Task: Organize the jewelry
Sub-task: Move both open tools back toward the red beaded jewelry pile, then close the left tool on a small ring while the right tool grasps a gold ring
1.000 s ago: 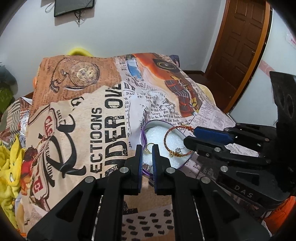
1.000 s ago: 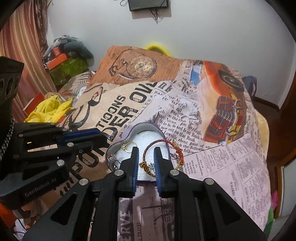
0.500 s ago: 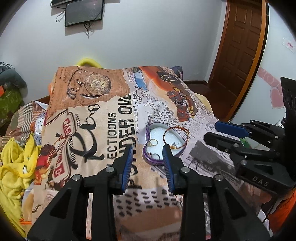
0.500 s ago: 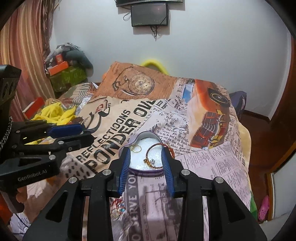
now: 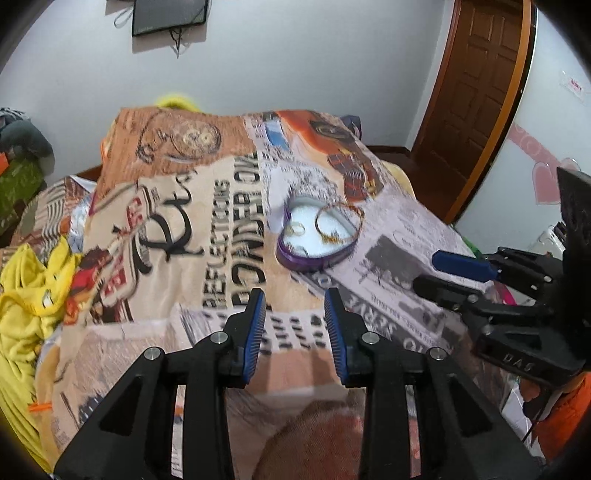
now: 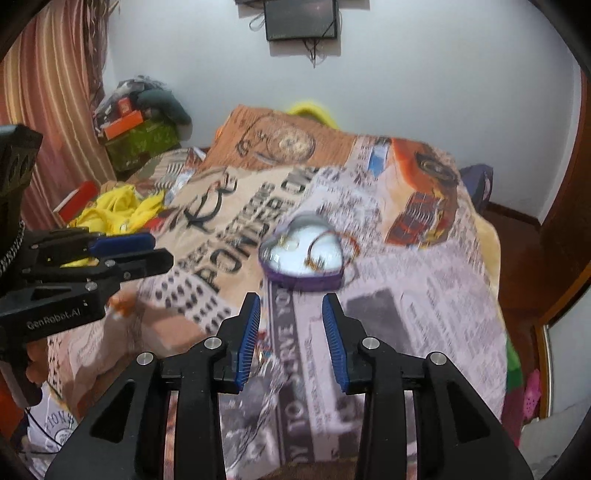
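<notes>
Both grippers backed off heart tin [image 5: 314, 258], jaws apart, empty — newsprint bedspread [image 5: 184, 221], wall TV [image 6: 301, 18].

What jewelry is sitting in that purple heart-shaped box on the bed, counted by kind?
Bracelets: 1, a red-and-gold bracelet, partly over the rim of the heart-shaped box
Rings: 1, a gold ring
Total: 2 that I can make out; the picture is blurred.

Home bedroom. Bed [image 5: 207, 332] under a newspaper-print blanket [image 6: 424, 295], wall-mounted screen [image 6: 301, 20], panelled wooden door [image 5: 476, 92]. Striped curtain [image 6: 55, 110]; yellow clothes [image 5: 26, 306] heaped at the bedside.
</notes>
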`<state>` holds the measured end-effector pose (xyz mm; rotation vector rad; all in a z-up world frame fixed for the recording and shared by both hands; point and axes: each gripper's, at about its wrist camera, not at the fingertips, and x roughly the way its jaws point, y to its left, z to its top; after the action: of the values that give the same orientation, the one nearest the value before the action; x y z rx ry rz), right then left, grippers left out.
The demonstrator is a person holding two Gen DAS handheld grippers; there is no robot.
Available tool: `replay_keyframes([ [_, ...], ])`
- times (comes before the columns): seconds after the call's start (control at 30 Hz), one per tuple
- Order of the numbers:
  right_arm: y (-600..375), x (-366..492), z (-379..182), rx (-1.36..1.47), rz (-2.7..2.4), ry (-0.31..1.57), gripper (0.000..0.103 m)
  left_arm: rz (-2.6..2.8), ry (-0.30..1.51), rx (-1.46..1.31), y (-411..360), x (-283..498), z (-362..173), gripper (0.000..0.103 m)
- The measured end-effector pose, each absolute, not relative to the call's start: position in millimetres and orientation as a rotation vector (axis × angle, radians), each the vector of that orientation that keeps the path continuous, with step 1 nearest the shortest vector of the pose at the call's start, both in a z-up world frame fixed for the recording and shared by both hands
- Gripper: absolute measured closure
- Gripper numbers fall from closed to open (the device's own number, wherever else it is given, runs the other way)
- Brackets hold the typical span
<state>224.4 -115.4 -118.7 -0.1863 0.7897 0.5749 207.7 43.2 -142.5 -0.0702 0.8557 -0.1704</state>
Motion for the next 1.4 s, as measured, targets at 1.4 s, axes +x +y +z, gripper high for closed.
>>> replay_keyframes([
  [1.4,-122,215,-169,-0.163,0.599,0.901,0.084,-0.277,0.995,-0.048,4,209,-208,0.071],
])
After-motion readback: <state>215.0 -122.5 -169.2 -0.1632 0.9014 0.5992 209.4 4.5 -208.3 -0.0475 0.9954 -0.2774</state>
